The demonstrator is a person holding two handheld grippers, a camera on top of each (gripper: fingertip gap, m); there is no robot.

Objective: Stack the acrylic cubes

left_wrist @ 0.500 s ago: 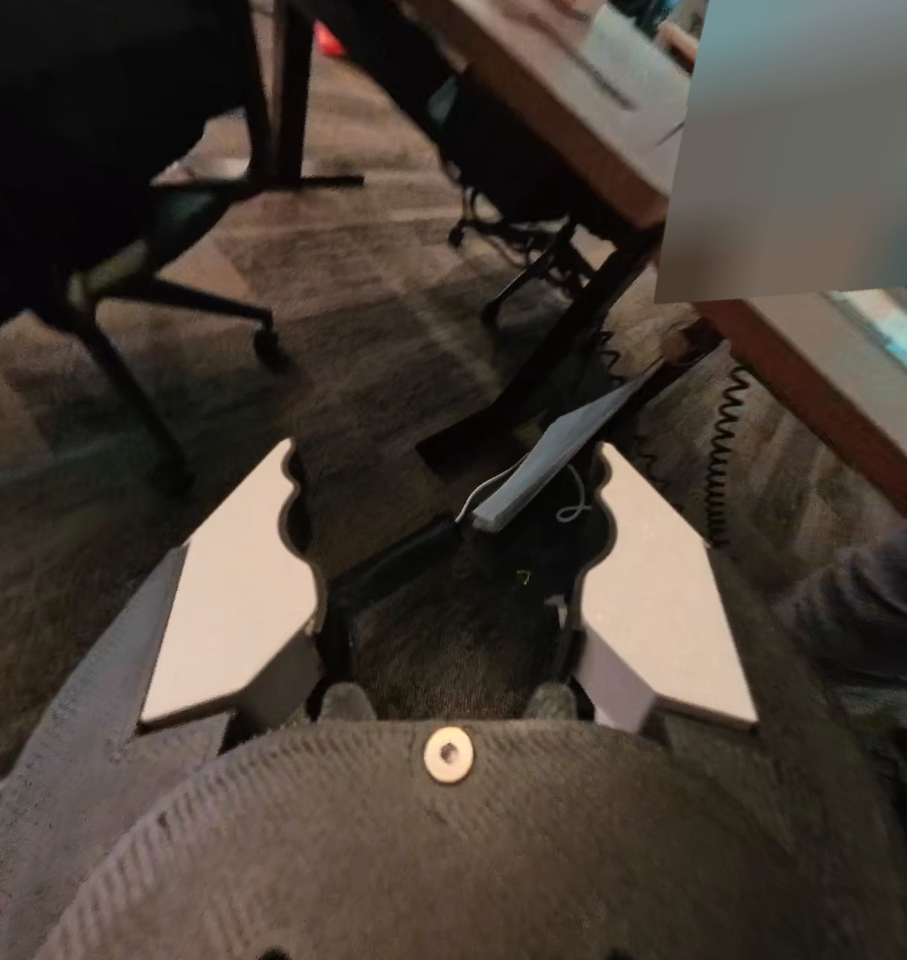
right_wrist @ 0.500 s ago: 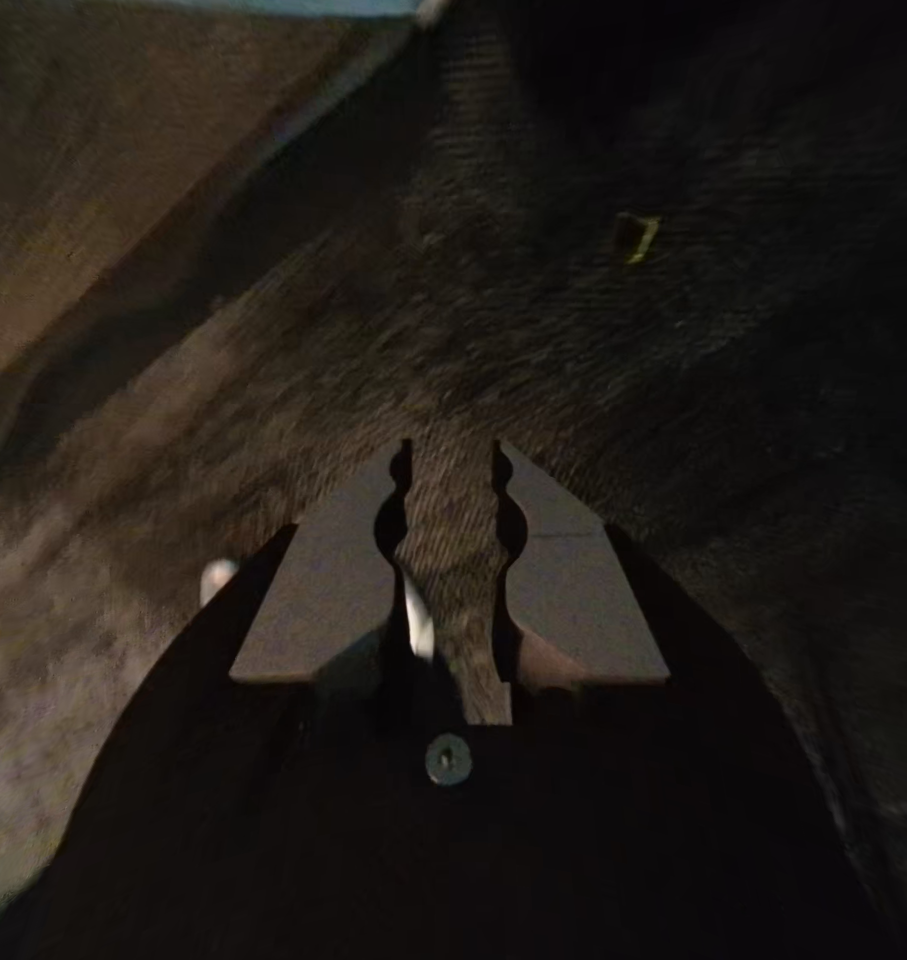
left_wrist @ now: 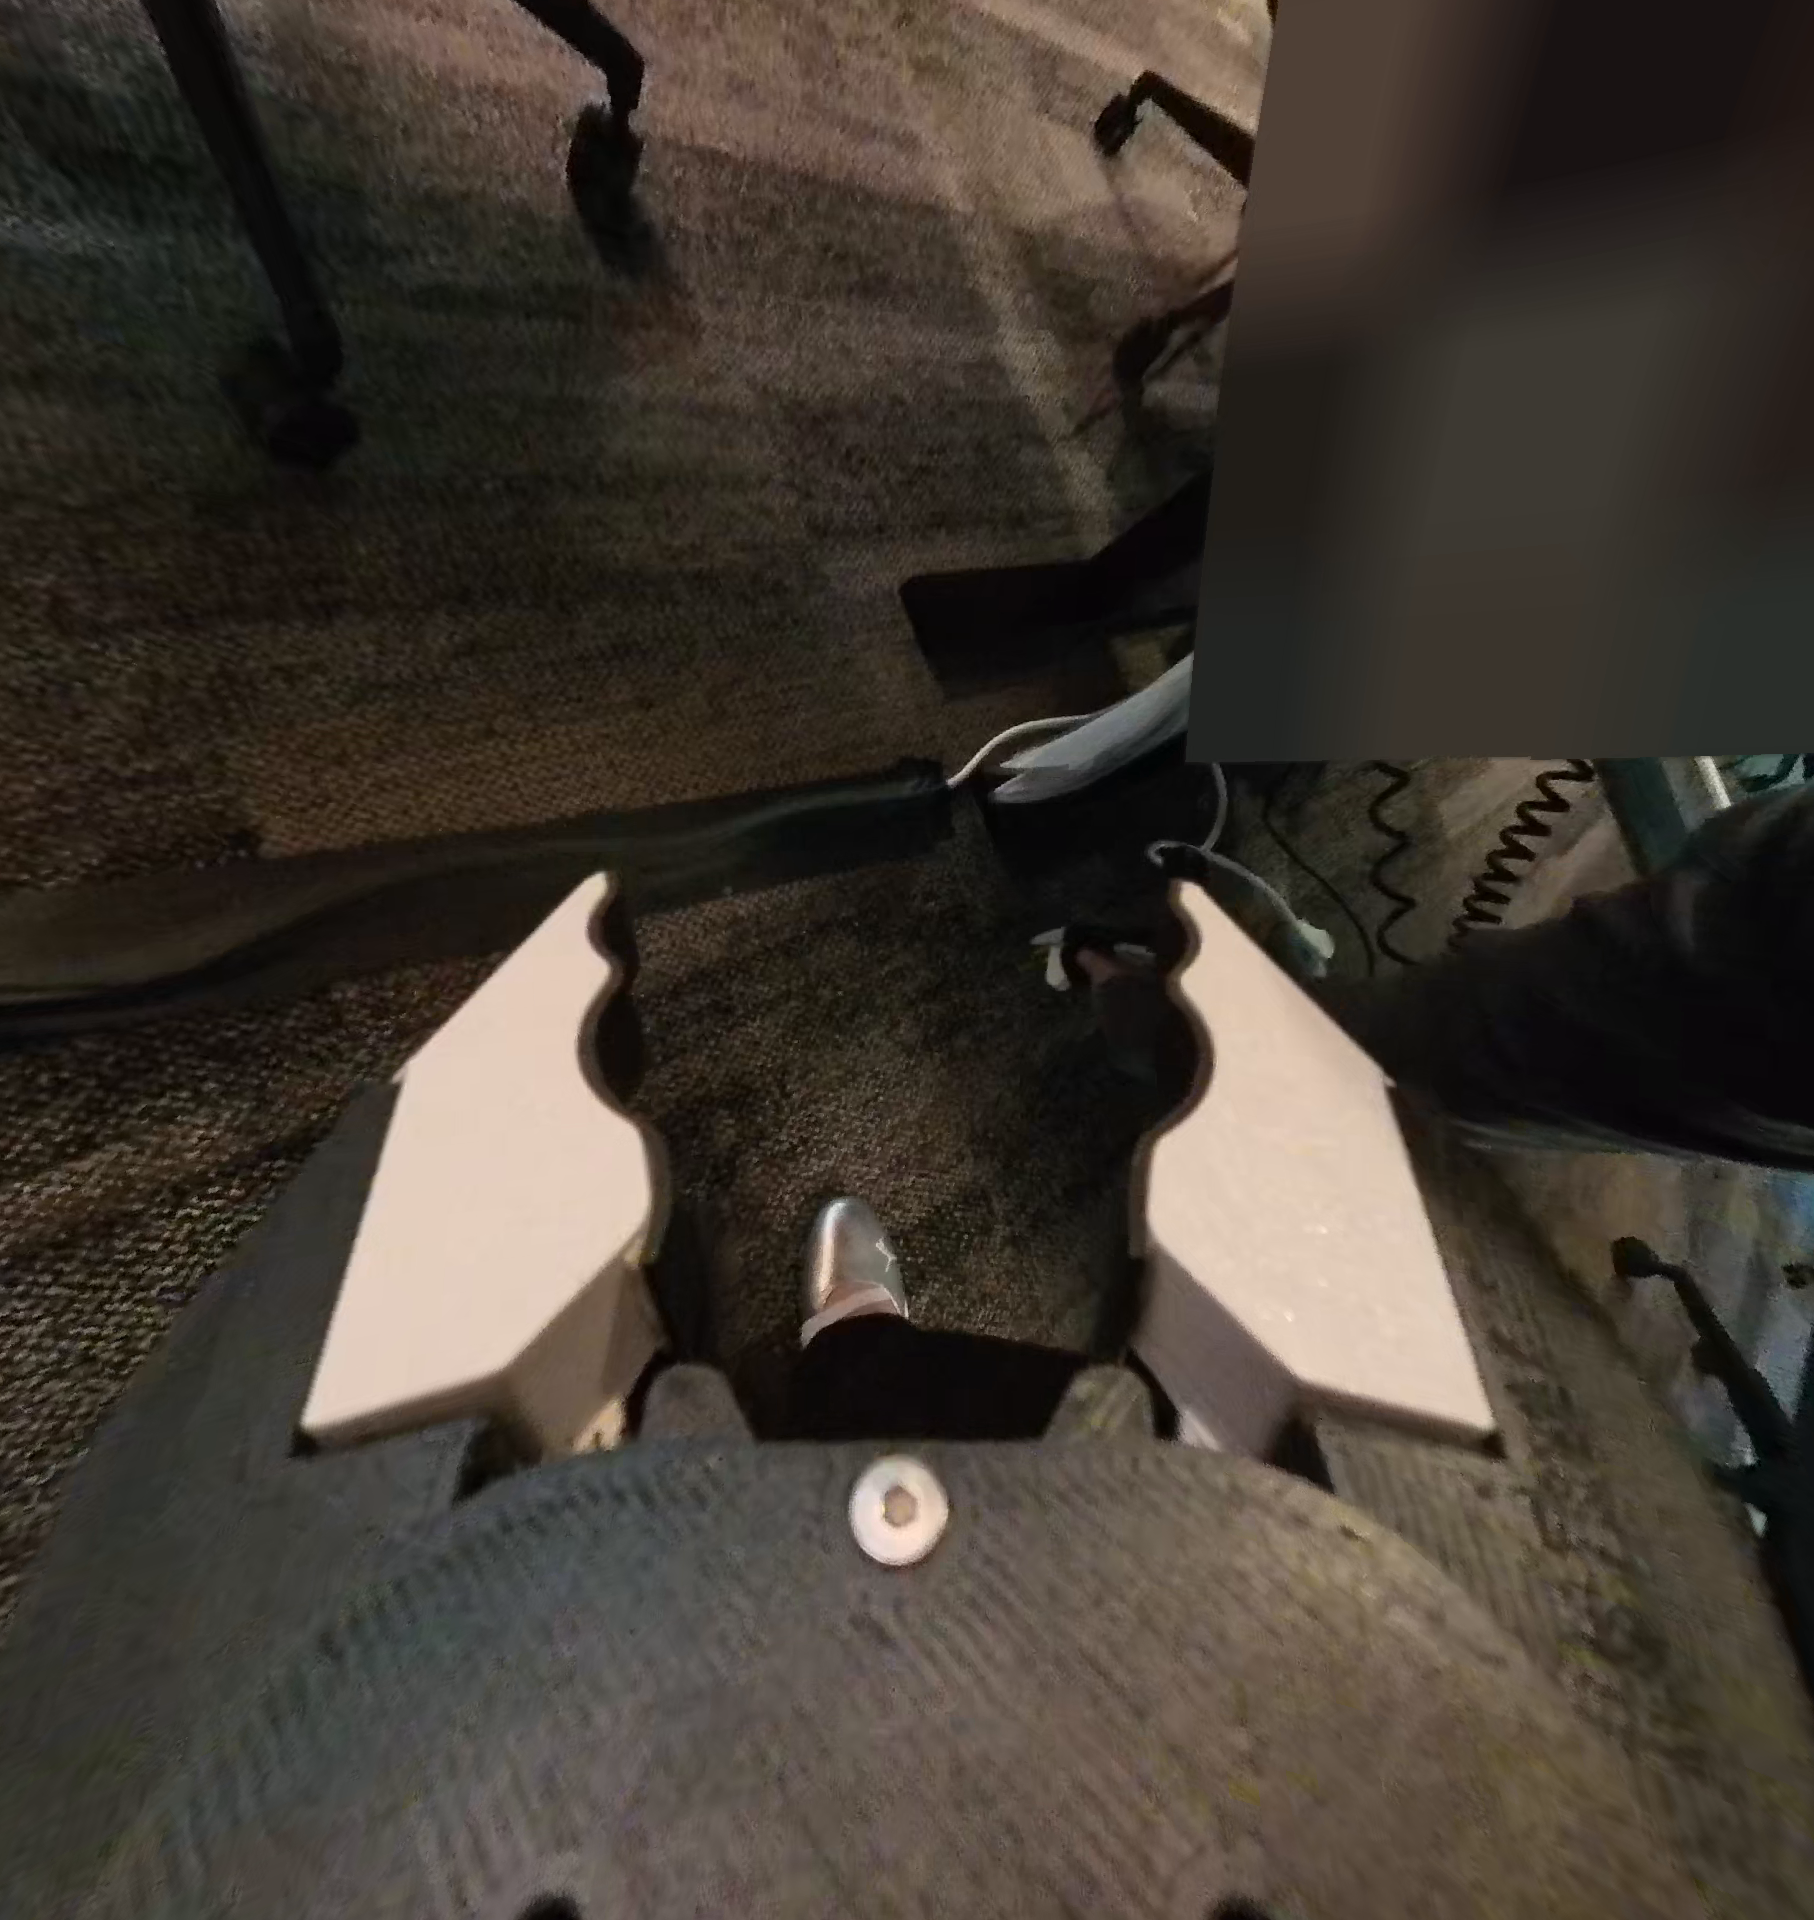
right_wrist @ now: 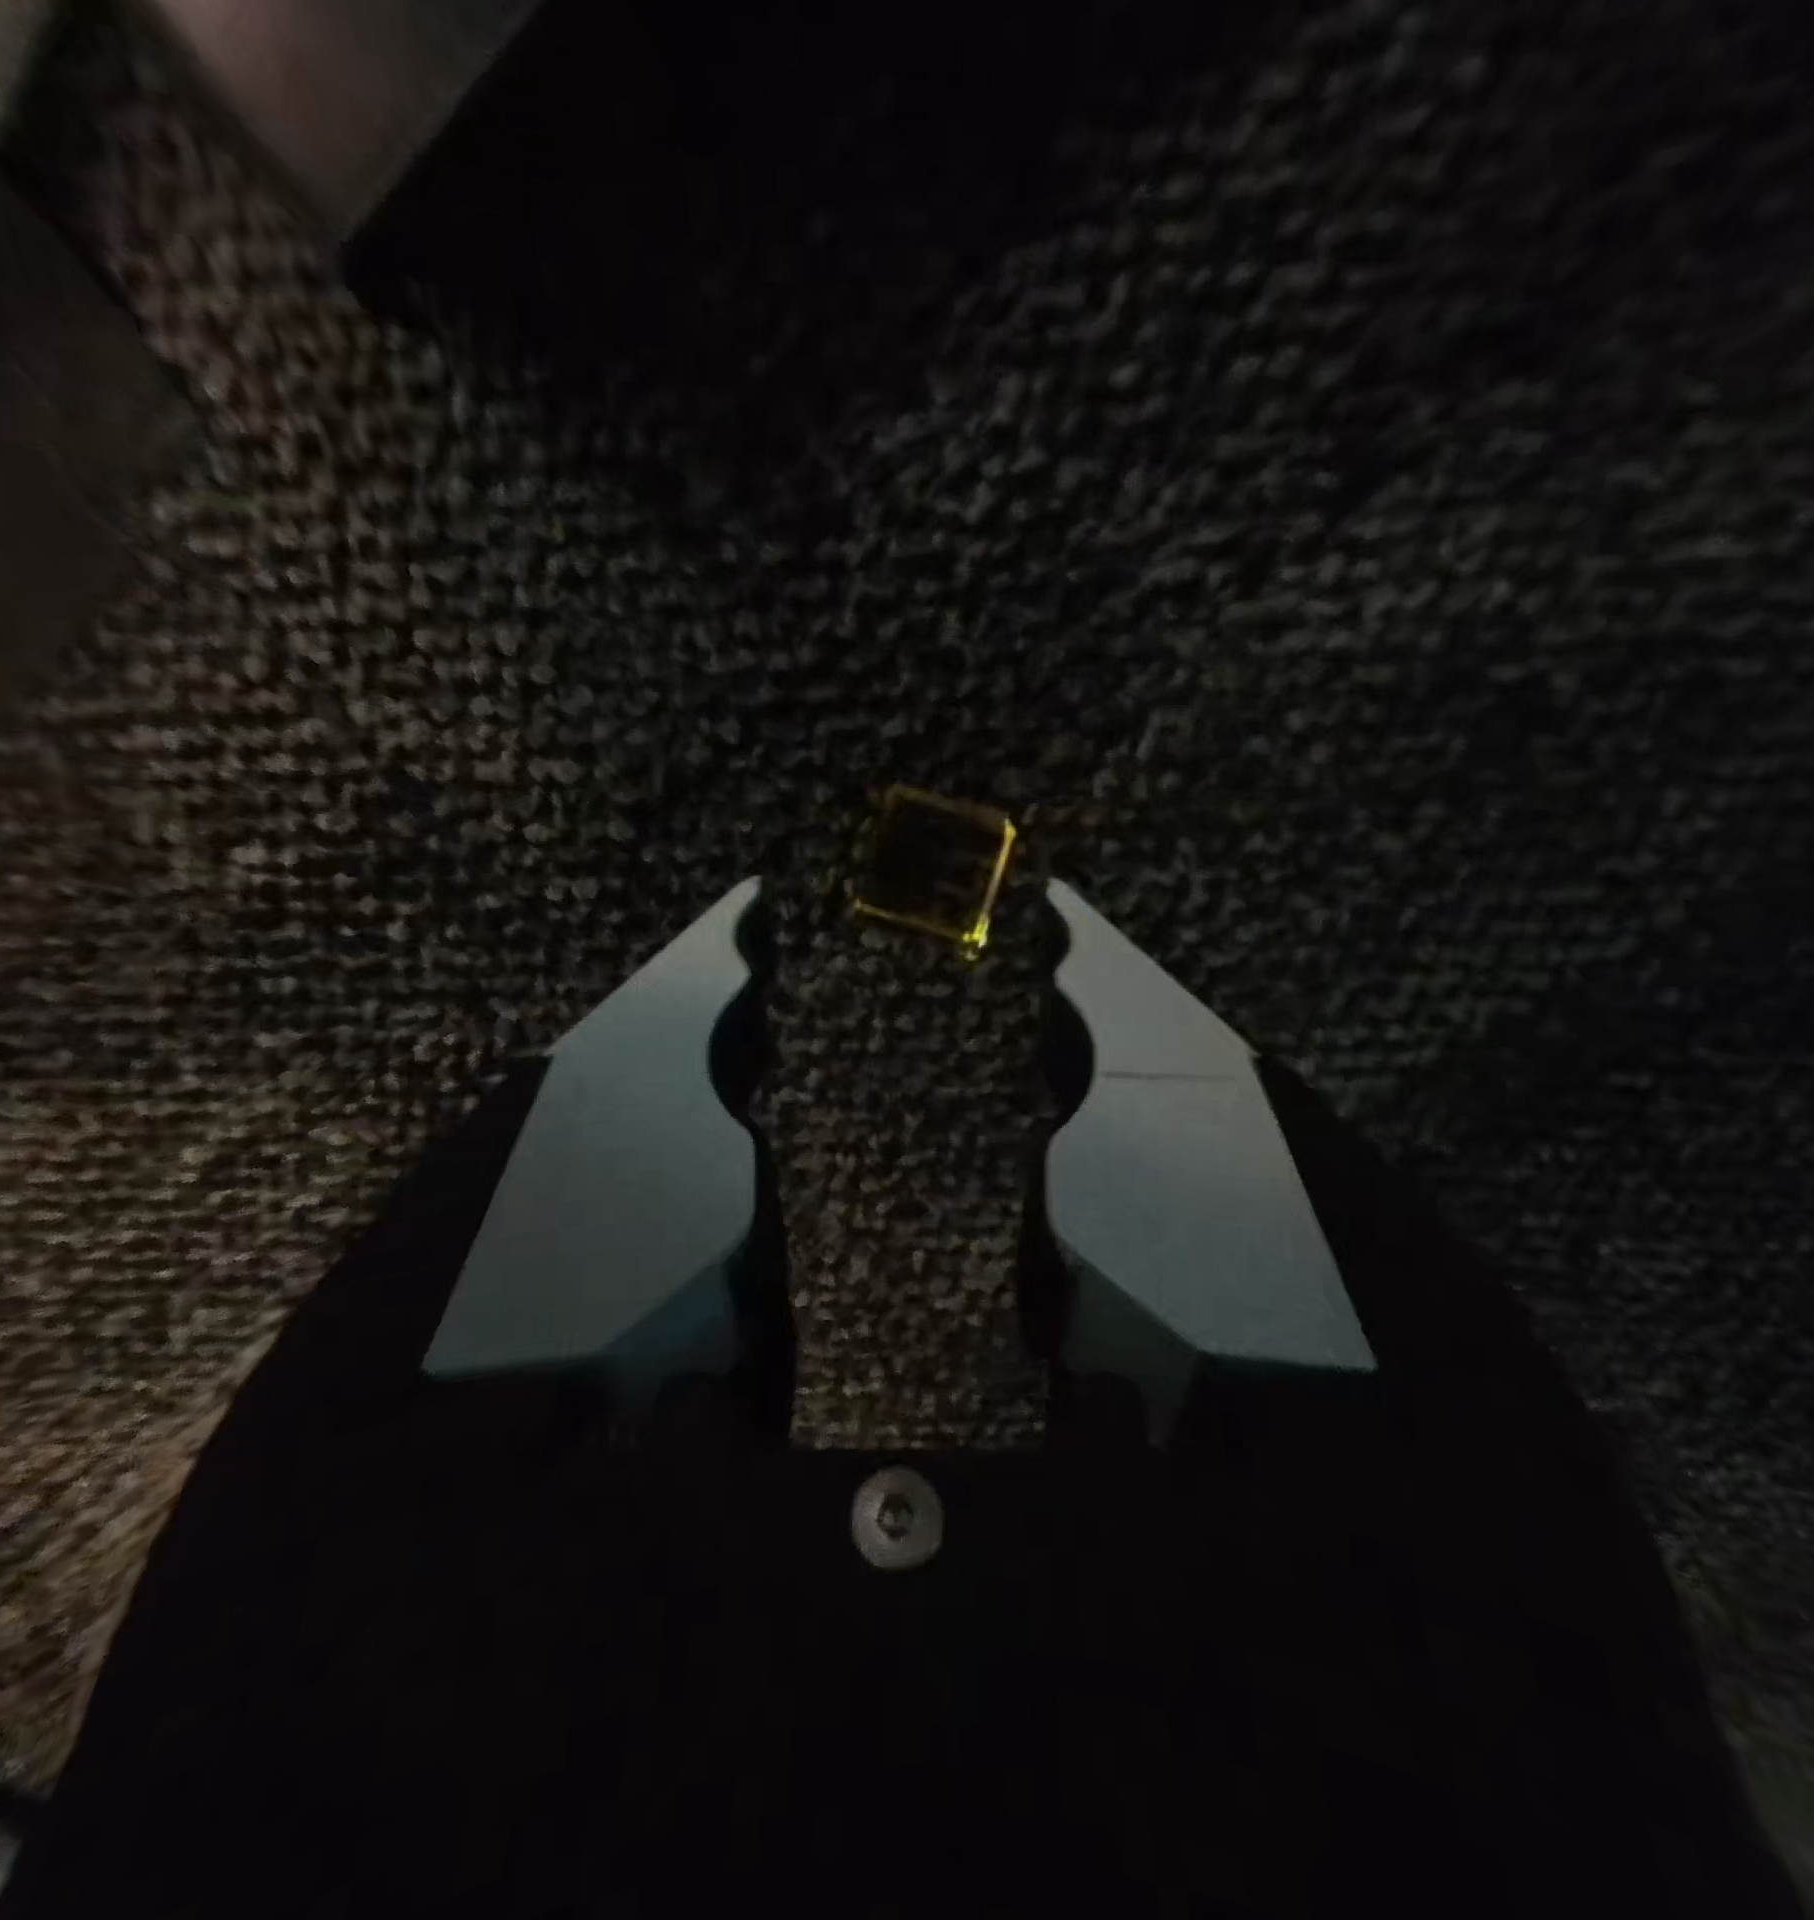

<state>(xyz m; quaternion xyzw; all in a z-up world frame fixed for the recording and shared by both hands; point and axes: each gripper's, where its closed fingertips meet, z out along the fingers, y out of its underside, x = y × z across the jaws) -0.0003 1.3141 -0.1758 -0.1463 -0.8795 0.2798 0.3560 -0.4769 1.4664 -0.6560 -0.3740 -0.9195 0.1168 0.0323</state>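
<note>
My right gripper (right_wrist: 905, 888) hangs low over dark speckled carpet (right_wrist: 1402, 623) with its jaws apart. A small dark square piece with thin yellow edges (right_wrist: 934, 868) lies flat on the carpet between and just ahead of the fingertips (right_wrist: 1090, 935). Carpet shows on both sides of it and neither pad touches it. My left gripper (left_wrist: 892, 888) is wide open and empty above the carpet (left_wrist: 570, 520), with only floor between its pale fingers (left_wrist: 508, 1143).
In the left wrist view a black floor cable cover (left_wrist: 467, 862) runs left of the fingertips. White cables (left_wrist: 1246, 904), a grey strip (left_wrist: 1100, 738) and a coiled black cord (left_wrist: 1505, 852) lie ahead right. Black furniture legs (left_wrist: 279, 260) stand far left. A person's shoe (left_wrist: 851, 1283) and dark sleeve (left_wrist: 1661, 987) show. There is about 70 centimeters between the tips of the two grippers.
The left view has tipped down toward the floor, and the desks have left the picture. The right gripper has come up to the yellow-edged square, and its jaws stand wider apart than before.
</note>
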